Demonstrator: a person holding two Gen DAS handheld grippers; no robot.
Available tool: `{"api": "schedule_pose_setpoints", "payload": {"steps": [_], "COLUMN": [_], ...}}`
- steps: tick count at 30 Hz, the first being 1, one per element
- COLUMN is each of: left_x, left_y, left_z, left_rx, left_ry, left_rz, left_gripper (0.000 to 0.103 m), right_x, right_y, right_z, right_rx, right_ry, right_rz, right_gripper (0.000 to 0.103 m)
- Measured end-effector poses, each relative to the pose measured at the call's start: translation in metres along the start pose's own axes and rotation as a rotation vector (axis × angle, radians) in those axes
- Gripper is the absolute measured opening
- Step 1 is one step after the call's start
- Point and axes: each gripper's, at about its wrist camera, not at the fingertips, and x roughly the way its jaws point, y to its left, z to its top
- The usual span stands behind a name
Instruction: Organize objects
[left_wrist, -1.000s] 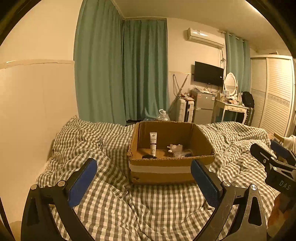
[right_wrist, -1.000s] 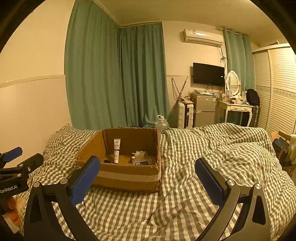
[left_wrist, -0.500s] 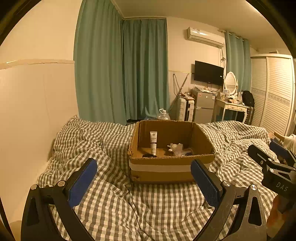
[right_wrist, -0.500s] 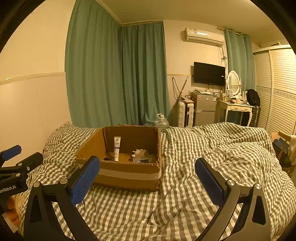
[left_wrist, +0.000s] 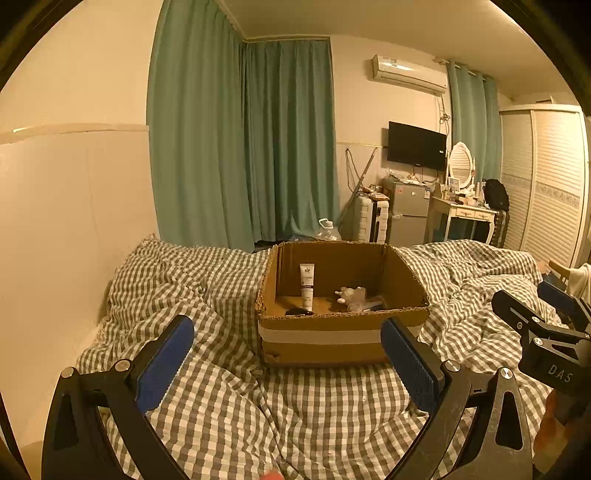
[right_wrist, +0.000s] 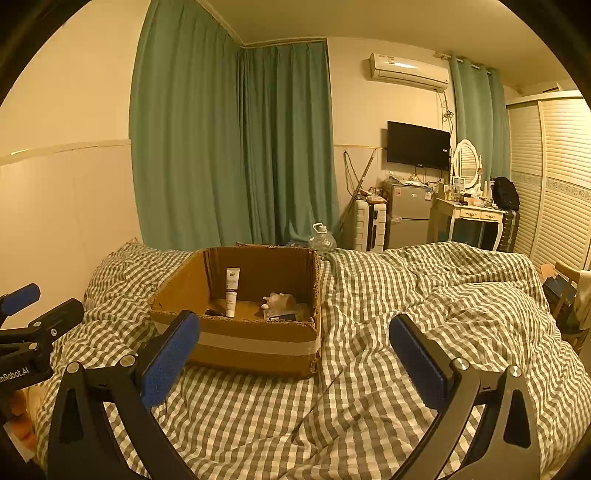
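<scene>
An open cardboard box (left_wrist: 332, 336) (right_wrist: 243, 343) sits on the checked bedcover. Inside it a white tube (left_wrist: 307, 286) (right_wrist: 231, 291) stands upright against the back wall, with a small white toy (left_wrist: 351, 294) (right_wrist: 276, 301), a dark flat item (left_wrist: 299, 312) and a clear packet (left_wrist: 364, 305) on the floor of the box. My left gripper (left_wrist: 286, 360) is open and empty, held in front of the box. My right gripper (right_wrist: 293, 356) is open and empty, to the right of the box front. Each gripper shows at the edge of the other's view.
The grey-and-white checked duvet (right_wrist: 424, 306) lies rumpled over the whole bed. A pale wall panel (left_wrist: 66, 236) runs along the left side. Behind the bed are green curtains (left_wrist: 258, 147), a water jug (right_wrist: 322, 236), a small fridge (right_wrist: 406, 214) and a dressing table (right_wrist: 469, 218).
Both views have shifted very slightly; the box sits a touch higher in the frames. Both grippers stay open and empty.
</scene>
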Motion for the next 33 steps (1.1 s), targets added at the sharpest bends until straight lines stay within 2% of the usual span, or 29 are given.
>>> {"api": "schedule_pose_setpoints", "payload": {"steps": [17, 33], "left_x": [-0.0009, 0.001], "left_y": [0.002, 0.0003], "left_z": [0.0016, -0.004], "left_rx": [-0.009, 0.004], "left_ry": [0.009, 0.015], "left_rz": [-0.016, 0.005], "left_gripper": [0.103, 0.103], "right_x": [0.0038, 0.0088], "right_y": [0.0018, 0.0087], "right_z": [-0.0003, -0.0043], "right_rx": [-0.001, -0.016], "right_ry": [0.027, 0.035], "right_rz": [-0.004, 0.011], "right_gripper": [0.103, 0.103]}}
